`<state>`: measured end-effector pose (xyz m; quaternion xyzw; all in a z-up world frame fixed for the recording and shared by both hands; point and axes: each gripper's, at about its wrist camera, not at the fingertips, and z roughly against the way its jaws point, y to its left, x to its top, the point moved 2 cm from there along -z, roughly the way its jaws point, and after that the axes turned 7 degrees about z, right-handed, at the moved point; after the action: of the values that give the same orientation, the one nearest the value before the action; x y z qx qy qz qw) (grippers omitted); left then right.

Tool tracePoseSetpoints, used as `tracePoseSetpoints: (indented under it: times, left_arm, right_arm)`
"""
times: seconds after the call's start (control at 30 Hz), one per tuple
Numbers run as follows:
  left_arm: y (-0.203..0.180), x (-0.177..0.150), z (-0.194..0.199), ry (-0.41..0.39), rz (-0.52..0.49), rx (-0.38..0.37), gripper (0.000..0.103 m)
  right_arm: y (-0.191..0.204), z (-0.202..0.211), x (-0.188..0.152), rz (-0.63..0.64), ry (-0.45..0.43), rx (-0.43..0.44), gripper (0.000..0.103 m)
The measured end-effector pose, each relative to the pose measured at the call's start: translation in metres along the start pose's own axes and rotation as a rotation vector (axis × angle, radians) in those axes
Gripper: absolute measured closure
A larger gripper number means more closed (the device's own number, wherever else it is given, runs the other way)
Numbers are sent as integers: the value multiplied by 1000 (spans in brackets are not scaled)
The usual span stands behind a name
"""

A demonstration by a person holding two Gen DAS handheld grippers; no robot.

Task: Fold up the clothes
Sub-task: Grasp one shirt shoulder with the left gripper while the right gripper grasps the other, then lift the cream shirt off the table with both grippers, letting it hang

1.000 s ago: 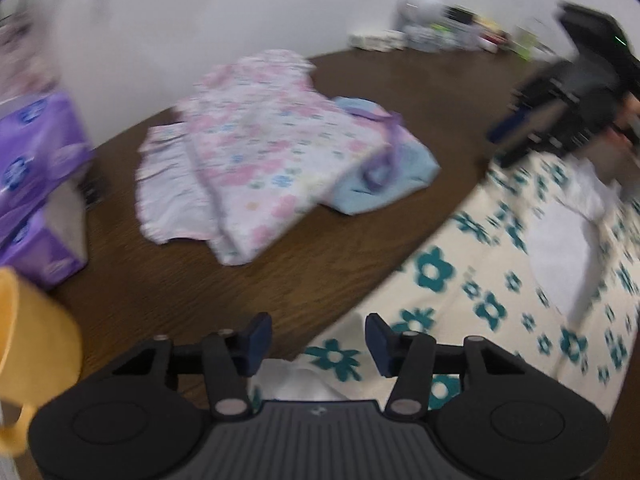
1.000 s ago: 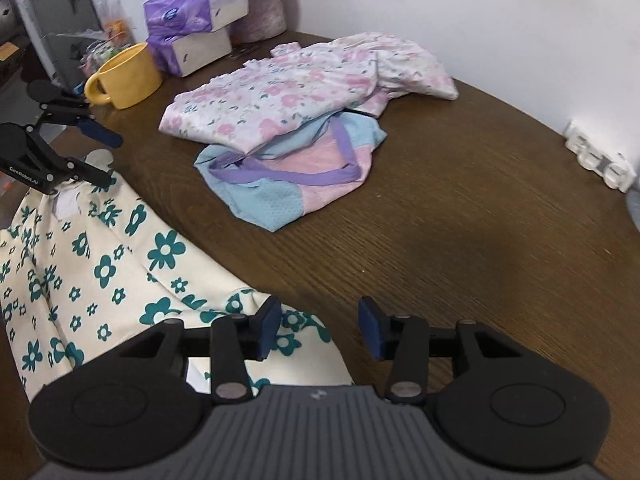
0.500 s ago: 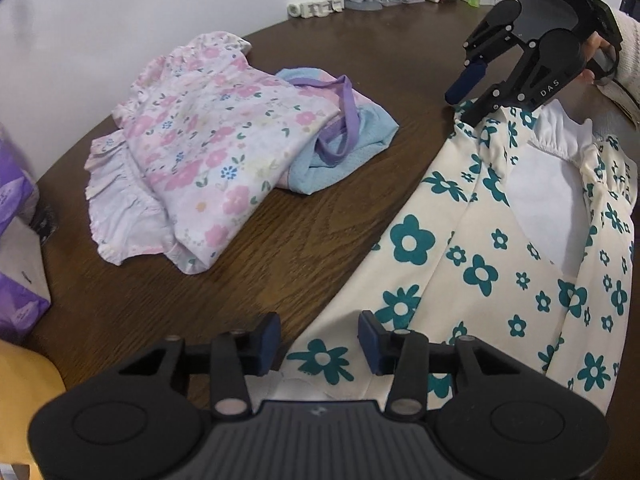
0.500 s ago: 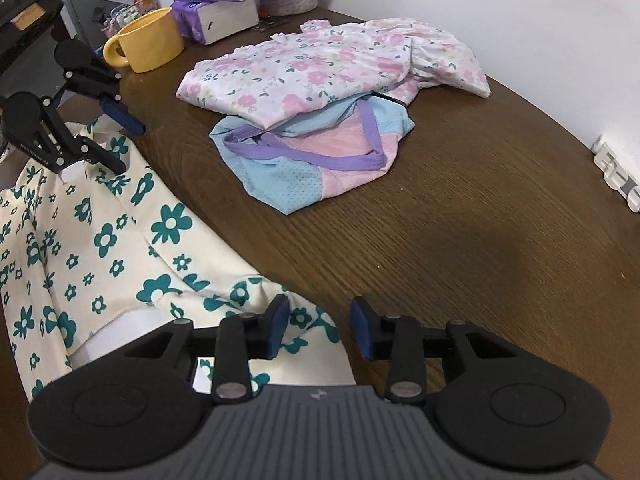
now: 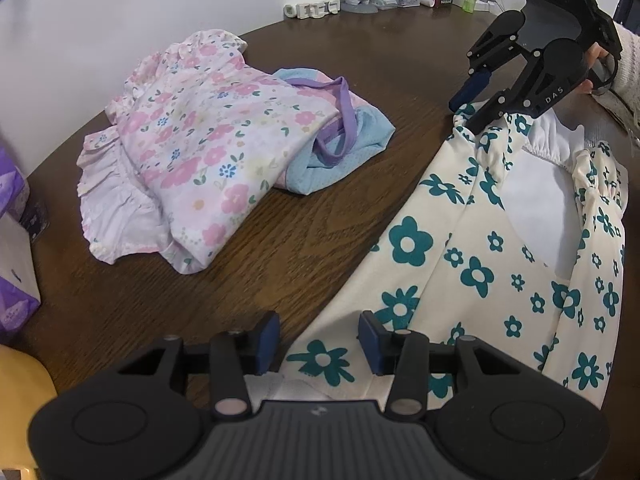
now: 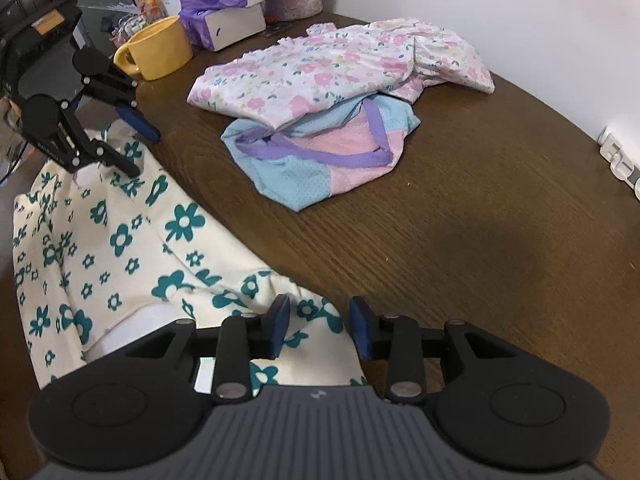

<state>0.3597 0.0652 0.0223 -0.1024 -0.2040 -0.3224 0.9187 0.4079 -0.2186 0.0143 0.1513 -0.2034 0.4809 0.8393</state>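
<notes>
Change since a second ago: left tool [image 5: 318, 344] has swung and settled toward the teal-flowered garment [image 5: 500, 264]; the view, blurred then, is now sharp. The right tool [image 6: 318, 330] has come down closer onto the garment's gathered corner.
Teal-flowered garment: cream cloth with teal flowers, lying flat and spread at the near edge of the desk [image 6: 480, 220], white lining showing at the neckline, part of it hanging past the edge.
Left tool: jaws spread, poised over one end of the garment with cloth lying between the blue pads; nothing pinched.
Right tool: jaws spread, at the garment's opposite end near the ruffled shoulder; seen from the left wrist view, one finger rests against or just above the cloth, which of the two I cannot tell.
Meaning for task: judged, both tools bracket the garment at opposite ends, a stance fit for gripping two corners. Equally it could be a release after laying the cloth out. The garment itself shows no finished fold.
Pink floral garment [image 5: 200, 148]: beyond the teal-flowered garment, well apart, loosely folded.
Blue and pink mesh garment [image 6: 324, 156]: partly under the pink floral garment, purple trim showing.
Yellow mug [image 6: 154, 50]: beyond the garment's left end.
Tissue boxes [image 6: 228, 4]: stacked behind the mug.
</notes>
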Motion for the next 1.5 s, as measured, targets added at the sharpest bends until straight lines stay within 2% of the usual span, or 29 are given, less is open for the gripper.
tracePoseSetpoints:
  times: [0.13, 0.3, 0.4, 0.47, 0.5, 0.6, 0.83, 0.97, 1.1, 1.23, 1.33, 1.5]
  left_arm:
    - [0, 0, 0, -4, -4, -1, 60]
    - [-1, 0, -1, 3, -21, -13, 61]
    - [-5, 2, 0, 9, -36, -38, 80]
    - [-9, 2, 0, 12, -45, -54, 99]
    - [-12, 1, 0, 13, -49, -59, 99]
    - [-22, -2, 2, -12, -69, 2, 99]
    - [-74, -25, 10, -152, -198, 312, 100]
    - [-110, -40, 20, -250, -285, 490, 100]
    - [-145, -59, 27, -339, -392, 655, 100]
    - [-174, -79, 26, -391, -466, 767, 100]
    - [-190, -92, 22, -407, -526, 825, 100]
    - [-208, -107, 15, -411, -572, 863, 100]
  right_arm:
    - [4, -3, 0, 21, 8, 8, 71]
    - [12, -4, 1, 62, 23, -9, 81]
    - [22, -4, 3, 110, 34, -34, 88]
    - [29, -4, 3, 142, 35, -59, 91]
    - [32, -4, 2, 157, 34, -74, 92]
    - [42, -1, 1, 201, 23, -133, 98]
    - [82, 21, -12, 336, -65, -350, 99]
    - [114, 32, -28, 450, -122, -506, 99]
    - [148, 30, -52, 620, -150, -698, 99]
    - [169, 26, -71, 697, -154, -818, 99]
    - [183, 21, -85, 761, -160, -902, 99]
    - [204, 18, -100, 813, -154, -967, 99]
